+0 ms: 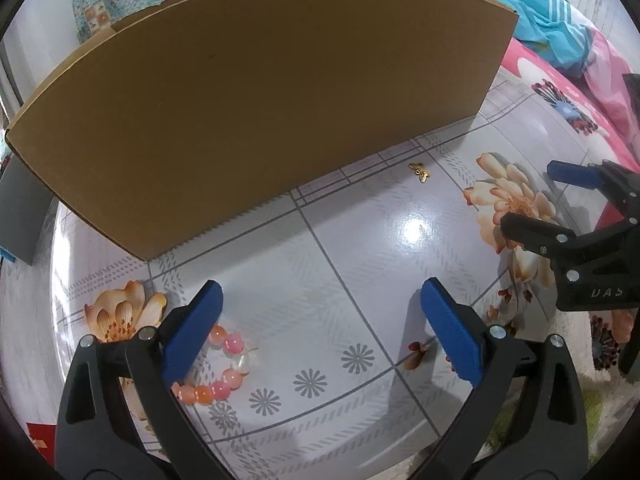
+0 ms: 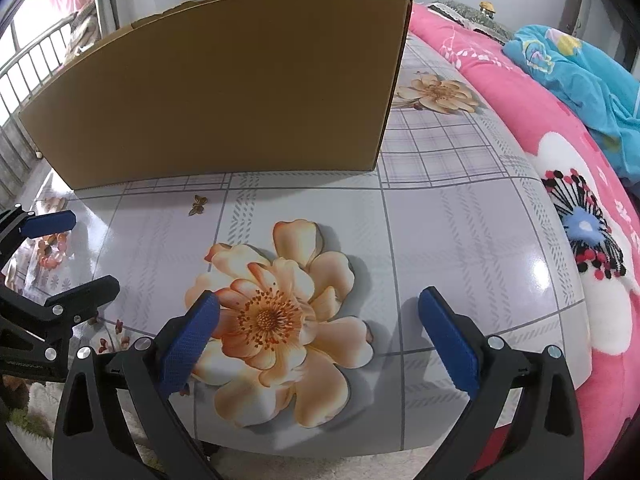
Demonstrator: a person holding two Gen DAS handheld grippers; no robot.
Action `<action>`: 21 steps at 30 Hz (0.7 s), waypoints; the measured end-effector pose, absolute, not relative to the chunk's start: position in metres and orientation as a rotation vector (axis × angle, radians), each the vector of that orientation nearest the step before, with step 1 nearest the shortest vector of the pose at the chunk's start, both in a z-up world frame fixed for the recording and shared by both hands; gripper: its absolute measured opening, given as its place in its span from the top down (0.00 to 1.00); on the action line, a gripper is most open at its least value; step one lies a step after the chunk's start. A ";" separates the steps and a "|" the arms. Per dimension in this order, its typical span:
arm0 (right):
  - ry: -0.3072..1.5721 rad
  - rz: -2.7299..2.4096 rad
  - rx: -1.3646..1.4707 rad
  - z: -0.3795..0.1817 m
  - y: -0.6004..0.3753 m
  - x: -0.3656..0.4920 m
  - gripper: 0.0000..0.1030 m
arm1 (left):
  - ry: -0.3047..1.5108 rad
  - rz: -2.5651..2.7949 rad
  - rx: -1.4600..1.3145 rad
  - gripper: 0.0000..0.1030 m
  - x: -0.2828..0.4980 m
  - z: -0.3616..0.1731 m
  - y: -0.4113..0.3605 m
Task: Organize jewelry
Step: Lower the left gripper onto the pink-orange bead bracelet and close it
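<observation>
While both grippers hover with fingers wide apart and holding nothing, the left gripper [image 1: 320, 320] sits beside a pink and orange bead bracelet [image 1: 218, 368]. The right gripper [image 2: 320, 320] is over the flowery table [image 2: 440, 232]. A tiny gold butterfly charm [image 1: 419, 171] lies near the big brown cardboard box [image 1: 256, 112].

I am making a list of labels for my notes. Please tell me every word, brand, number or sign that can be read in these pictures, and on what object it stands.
"UAS": partial letters on the black body of the right gripper, seen from the left wrist; the rest is cut off.
Embossed line on the left gripper body, right wrist view: too blurred to read.
cardboard box, bead bracelet, gold butterfly charm: no text.
</observation>
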State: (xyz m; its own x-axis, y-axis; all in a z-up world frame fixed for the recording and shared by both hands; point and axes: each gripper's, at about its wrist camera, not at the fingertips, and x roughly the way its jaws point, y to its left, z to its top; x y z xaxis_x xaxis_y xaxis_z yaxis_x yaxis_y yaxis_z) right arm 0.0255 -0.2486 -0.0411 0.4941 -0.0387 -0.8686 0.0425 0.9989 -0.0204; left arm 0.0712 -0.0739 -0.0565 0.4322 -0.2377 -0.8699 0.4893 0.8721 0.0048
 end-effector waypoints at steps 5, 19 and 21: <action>1.051 -0.049 0.005 -0.041 -0.249 0.026 0.06 | 1.018 -0.461 0.270 0.06 0.069 -0.057 -0.072; 1.046 -0.053 0.021 -0.042 -0.250 0.026 0.06 | 0.998 -0.476 0.275 0.06 0.069 -0.058 -0.073; 1.040 -0.056 0.024 -0.042 -0.250 0.025 0.06 | 1.011 -0.478 0.277 0.07 0.071 -0.057 -0.074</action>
State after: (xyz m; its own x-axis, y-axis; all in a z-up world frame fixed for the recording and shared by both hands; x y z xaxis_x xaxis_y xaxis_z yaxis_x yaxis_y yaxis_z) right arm 0.0253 -0.2501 -0.0423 0.5048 -0.0354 -0.8625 0.0579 0.9983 -0.0071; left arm 0.0714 -0.0743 -0.0574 0.4411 -0.2539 -0.8608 0.5040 0.8637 0.0035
